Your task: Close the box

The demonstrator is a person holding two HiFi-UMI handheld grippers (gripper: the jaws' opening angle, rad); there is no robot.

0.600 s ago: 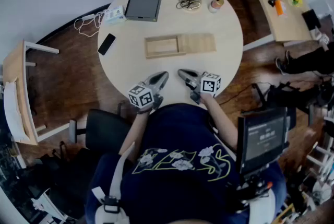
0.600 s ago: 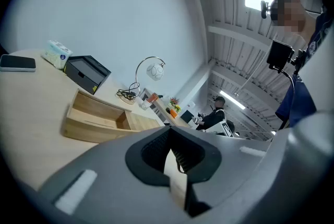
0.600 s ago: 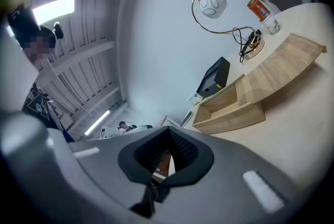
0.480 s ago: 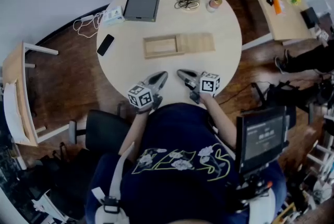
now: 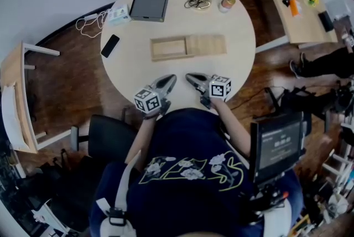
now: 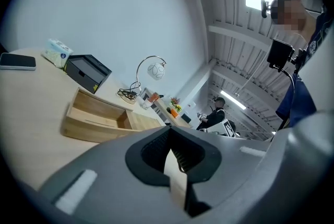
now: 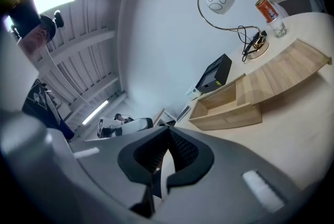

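Claws rested side by side at the near edge of the round surface (image 5: pixel 238 20) in the head view, left claw (image 5: pixel 170 81) and right claw (image 5: pixel 191 77) both well short of the box (image 5: pixel 170 49), whose sliding lid (image 5: pixel 209 44) stuck out to the right. Left gripper view showed its jaws pressed together on nothing, the box's uncovered half ahead. Right gripper view showed the same, jaws together and empty. To my eye, one claw should brace the box's left end while the other pushed the lid straight along its grooves
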